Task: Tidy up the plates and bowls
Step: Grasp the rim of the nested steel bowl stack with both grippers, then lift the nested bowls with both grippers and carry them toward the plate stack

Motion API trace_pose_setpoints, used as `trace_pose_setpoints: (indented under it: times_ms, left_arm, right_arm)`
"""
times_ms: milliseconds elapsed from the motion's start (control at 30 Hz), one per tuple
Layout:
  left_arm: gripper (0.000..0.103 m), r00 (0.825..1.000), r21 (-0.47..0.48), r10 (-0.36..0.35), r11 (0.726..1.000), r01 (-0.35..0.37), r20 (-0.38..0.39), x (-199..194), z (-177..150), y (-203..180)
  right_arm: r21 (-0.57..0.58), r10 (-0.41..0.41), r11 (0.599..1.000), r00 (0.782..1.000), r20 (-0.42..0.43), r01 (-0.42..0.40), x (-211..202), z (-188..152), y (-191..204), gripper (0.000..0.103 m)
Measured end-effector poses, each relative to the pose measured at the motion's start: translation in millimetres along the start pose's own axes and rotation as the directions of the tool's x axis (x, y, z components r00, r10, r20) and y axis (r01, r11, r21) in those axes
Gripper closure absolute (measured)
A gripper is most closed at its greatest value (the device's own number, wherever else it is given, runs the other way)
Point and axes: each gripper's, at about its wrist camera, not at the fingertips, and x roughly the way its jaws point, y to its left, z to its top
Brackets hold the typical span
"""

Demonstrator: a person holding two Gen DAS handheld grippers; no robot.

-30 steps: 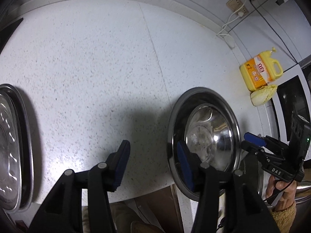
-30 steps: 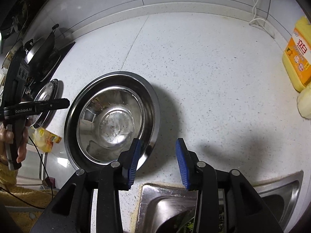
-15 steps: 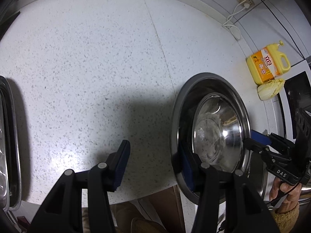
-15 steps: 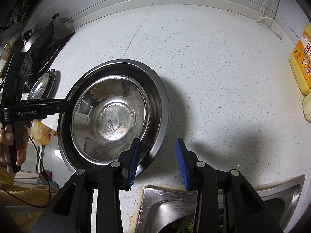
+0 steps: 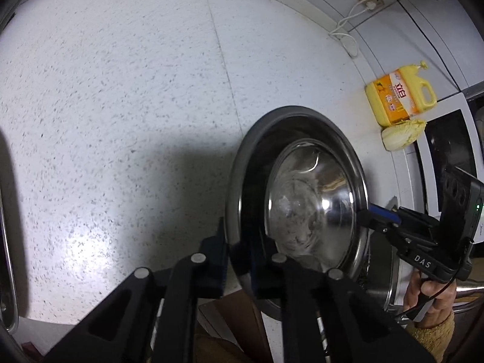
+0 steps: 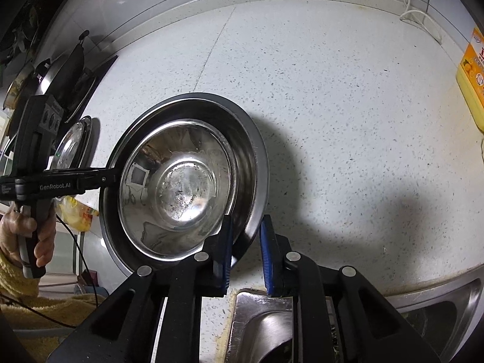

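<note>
Both grippers have closed: L gripper [image 5: 239, 260] & R gripper [image 6: 246, 251] clamp opposite rims of round shiny steel bowl [image 6: 181, 187] over speckled white counter [image 6: 332, 106].

Steel bowl [image 6: 184, 187] nested in wider dark-rimmed steel basin [image 6: 255, 163], both upright, apparently tilted, at tabletop [image 6: 348, 121] front edge; steel plate [image 6: 72, 145] near left edge.

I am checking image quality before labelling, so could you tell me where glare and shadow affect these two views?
Left wrist: a bright glare patch on the countertop, dark shadow beside the steel bowl. Right wrist: reflections mottle the bowl's inside, and gripper-shaped shadows darken the countertop to its right; fisheye bends both views.
</note>
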Motion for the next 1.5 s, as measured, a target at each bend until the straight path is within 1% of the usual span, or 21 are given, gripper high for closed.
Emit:
trace_pose_setpoints:
  times_ms: [167, 200, 267, 500, 600, 700, 867, 933, 1033, 1133, 1167, 1233, 1333, 1400, 1500]
  left_arm:
    - [0.093, 0.999, -0.03, -0.038, 0.999, 0.038, -0.003, -2.9, 2.1, 5.6]
    - [0.093, 0.999, -0.032, -0.044, 0.999, 0.044, -0.001, -7.6, -0.6, 13.8]
    - [0.093, 0.998, -0.039, -0.057, 0.998, 0.057, 0.006, -12.1, 0.6, 17.2]
    - [0.093, 0.994, -0.075, -0.086, 0.993, 0.091, 0.059, -50.5, 3.7, 44.9]
    - [0.093, 0.992, -0.099, -0.08, 0.991, 0.09, 0.099, -77.6, 3.9, 66.6]
    - [0.093, 0.989, -0.136, -0.061, 0.987, 0.08, 0.135, -109.2, 1.3, 96.5]
    - [0.093, 0.982, -0.21, 0.004, 0.977, 0.036, 0.187, -168.9, -13.7, 159.8]
    - [0.093, 0.978, -0.235, 0.042, 0.972, 0.008, 0.206, -194.0, -22.8, 189.4]
    - [0.093, 0.973, -0.277, 0.078, 0.961, -0.015, 0.218, -222.2, -36.1, 233.1]
    - [0.093, 0.971, -0.308, 0.1, 0.951, -0.029, 0.217, -236.9, -47.1, 268.5]
    - [0.093, 0.972, -0.321, 0.103, 0.947, -0.031, 0.211, -239.8, -50.5, 283.3]
    - [0.093, 0.973, -0.334, 0.108, 0.942, -0.035, 0.203, -240.3, -53.8, 299.7]
    - [0.093, 0.976, -0.35, 0.108, 0.936, -0.036, 0.188, -236.1, -56.1, 322.2]
    - [0.093, 0.978, -0.352, 0.101, 0.936, -0.032, 0.181, -231.1, -55.9, 328.9]
    - [0.093, 0.978, -0.33, 0.108, 0.943, -0.044, 0.178, -227.5, -54.9, 333.6]
  right_arm:
    - [0.015, -0.015, 1.0, 1.0, -0.009, 0.015, -0.6, -1.1, 0.6, 0.088]
    - [0.018, -0.015, 1.0, 1.0, -0.008, 0.015, -0.9, -0.7, 0.6, 0.088]
    - [0.022, -0.02, 1.0, 1.0, -0.005, 0.02, -2.4, 1.2, 2.9, 0.088]
    - [0.005, -0.032, 0.999, 0.999, 0.015, 0.032, -15.5, 18.6, 20.5, 0.089]
    - [-0.024, -0.026, 0.999, 0.999, 0.03, 0.027, -18.8, 32.6, 40.3, 0.089]
    - [-0.065, -0.003, 0.998, 0.999, 0.044, 0.005, -18.2, 47.6, 67.4, 0.089]
    - [-0.154, 0.073, 0.986, 0.996, 0.048, -0.065, -4.4, 72.8, 133.0, 0.089]
    - [-0.191, 0.103, 0.977, 0.994, 0.04, -0.094, 6.5, 78.5, 163.9, 0.089]
    - [-0.231, 0.141, 0.964, 0.99, 0.024, -0.132, 23.9, 79.5, 201.4, 0.089]
    - [-0.252, 0.182, 0.951, 0.983, -0.01, -0.179, 47.9, 81.0, 241.4, 0.089]
    - [-0.257, 0.185, 0.949, 0.983, -0.02, -0.184, 53.9, 79.4, 249.8, 0.089]
    - [-0.256, 0.185, 0.948, 0.982, -0.041, -0.189, 68.1, 76.4, 266.0, 0.089]
    - [-0.241, 0.18, 0.952, 0.981, -0.068, -0.191, 85.3, 74.8, 275.5, 0.089]
    - [-0.23, 0.167, 0.956, 0.982, -0.082, -0.182, 95.8, 73.4, 280.0, 0.089]
    - [-0.204, 0.16, 0.963, 0.983, -0.09, -0.175, 103.8, 71.4, 281.0, 0.089]
